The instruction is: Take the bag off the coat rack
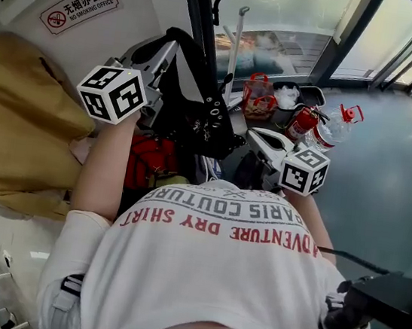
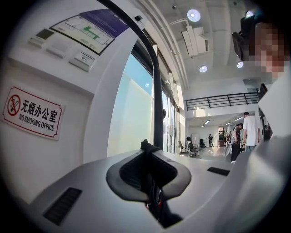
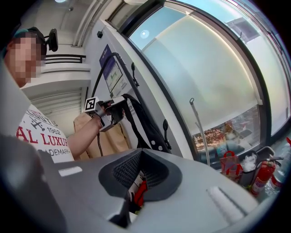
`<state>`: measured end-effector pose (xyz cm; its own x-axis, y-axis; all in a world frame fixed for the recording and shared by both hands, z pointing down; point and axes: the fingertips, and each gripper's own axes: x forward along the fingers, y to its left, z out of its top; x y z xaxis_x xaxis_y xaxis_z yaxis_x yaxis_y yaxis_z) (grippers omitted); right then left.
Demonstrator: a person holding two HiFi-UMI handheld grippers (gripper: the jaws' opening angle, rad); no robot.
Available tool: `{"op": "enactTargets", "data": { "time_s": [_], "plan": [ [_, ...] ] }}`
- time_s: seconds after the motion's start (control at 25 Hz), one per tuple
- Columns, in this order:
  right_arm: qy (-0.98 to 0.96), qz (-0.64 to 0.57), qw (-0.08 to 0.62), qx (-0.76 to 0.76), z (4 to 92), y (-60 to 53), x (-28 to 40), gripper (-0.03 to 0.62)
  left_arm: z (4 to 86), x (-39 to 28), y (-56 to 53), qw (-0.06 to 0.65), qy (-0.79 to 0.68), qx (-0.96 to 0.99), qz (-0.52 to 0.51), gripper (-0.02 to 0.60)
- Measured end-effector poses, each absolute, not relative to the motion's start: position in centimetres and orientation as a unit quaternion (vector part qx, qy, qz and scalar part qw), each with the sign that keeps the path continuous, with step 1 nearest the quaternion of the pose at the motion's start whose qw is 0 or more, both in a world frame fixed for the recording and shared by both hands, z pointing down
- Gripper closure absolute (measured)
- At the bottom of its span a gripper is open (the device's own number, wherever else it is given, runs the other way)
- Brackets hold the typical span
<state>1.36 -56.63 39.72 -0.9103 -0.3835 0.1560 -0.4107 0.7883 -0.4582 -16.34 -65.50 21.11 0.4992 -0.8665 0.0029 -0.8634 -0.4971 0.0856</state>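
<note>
The left gripper (image 2: 148,148) has its jaws clamped shut on the black strap (image 2: 146,146) of the bag (image 1: 191,108), seen from its own camera with a thin dark band pinched between the ribbed pads. Just beyond the jaws a black bar (image 2: 157,91) of the coat rack rises and curves away overhead. From the head view, the left gripper (image 1: 169,48) is held high and level at the rack, and the black bag hangs directly below and beside it, against the rack's upright and above a red item (image 1: 149,161).

The right gripper (image 3: 141,157) shows its pads drawn together with nothing caught between them. It sits lower, near the person's waist (image 1: 261,137), well apart from the bag. Its camera looks across at the left gripper (image 3: 119,105) and at the bag (image 3: 145,127) draped down the rack beneath knob-tipped hooks (image 3: 132,73).

A tan garment (image 1: 22,119) hangs to the left under a no-smoking sign (image 1: 80,4). A fire extinguisher (image 1: 302,122) and a water bottle (image 1: 333,128) stand by the glass wall.
</note>
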Motion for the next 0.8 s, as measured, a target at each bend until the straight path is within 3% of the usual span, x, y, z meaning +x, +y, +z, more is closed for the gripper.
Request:
{"op": "enactTargets", "data": {
  "time_s": [0.32,0.8],
  "plan": [
    [-0.945,0.255,0.022,0.205,39.9,-56.6,0.9,0.594,18.1,-19.0,-66.0,0.044,-0.522,0.849,-0.072,0.566],
    [-0.944,0.265,0.040,0.192,41.5,-54.4,-0.6,0.594,27.1,-19.3,-61.5,0.084,-0.517,0.851,-0.035,0.566]
  ]
}}
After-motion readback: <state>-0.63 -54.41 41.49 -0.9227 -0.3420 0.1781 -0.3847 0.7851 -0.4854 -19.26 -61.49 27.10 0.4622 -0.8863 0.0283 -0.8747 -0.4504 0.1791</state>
